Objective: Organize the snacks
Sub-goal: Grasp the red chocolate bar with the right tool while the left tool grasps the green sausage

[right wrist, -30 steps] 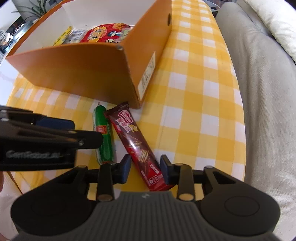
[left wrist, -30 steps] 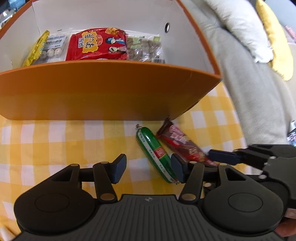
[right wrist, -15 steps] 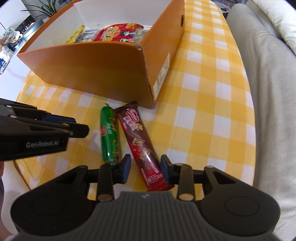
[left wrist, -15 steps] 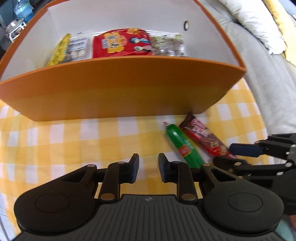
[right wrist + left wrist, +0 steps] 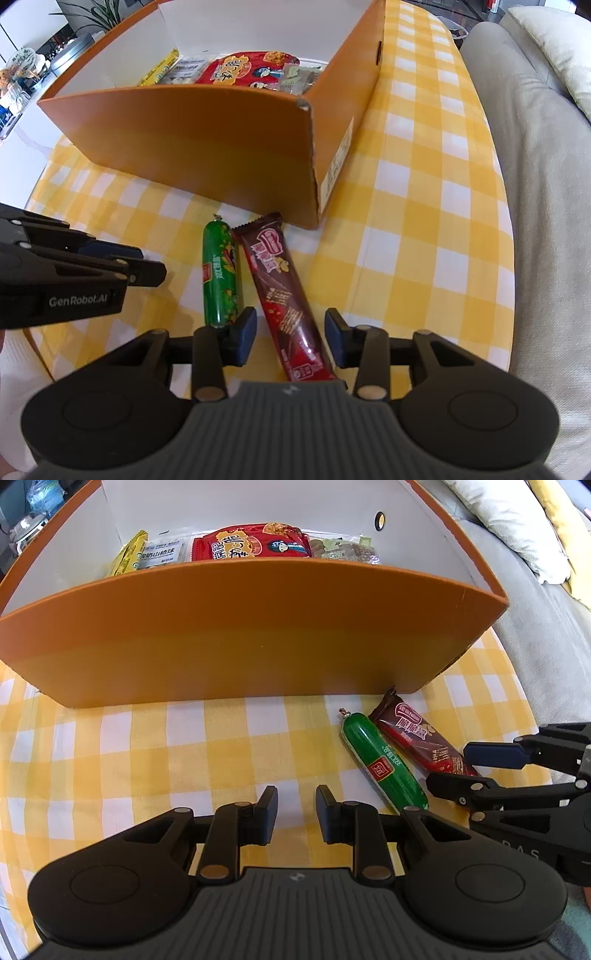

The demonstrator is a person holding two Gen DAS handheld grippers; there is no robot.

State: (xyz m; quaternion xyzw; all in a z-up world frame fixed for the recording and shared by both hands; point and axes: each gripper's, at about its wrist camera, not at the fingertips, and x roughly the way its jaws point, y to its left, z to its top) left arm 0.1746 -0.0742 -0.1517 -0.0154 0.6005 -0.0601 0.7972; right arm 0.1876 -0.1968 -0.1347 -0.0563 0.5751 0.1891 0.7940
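Both grippers are matte black, with dark blue finger pads (image 5: 246,334), brass-coloured pivot pins and white "GenRobot.AI" lettering.

Sausage (image 5: 219,277) left of wafer bar (image 5: 286,295), both before box (image 5: 207,140) on tablecloth (image 5: 424,206)

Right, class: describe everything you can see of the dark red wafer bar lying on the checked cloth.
The wafer bar is a long, flat snack in a glossy dark red-brown wrapper with crimped ends, a red logo and printed wafer pictures. It lies flat on the yellow-and-white checked cloth, its far end close to the orange box's corner, side by side with the green sausage. Its near end lies between the jaws of the right gripper, which are opening and do not press it.
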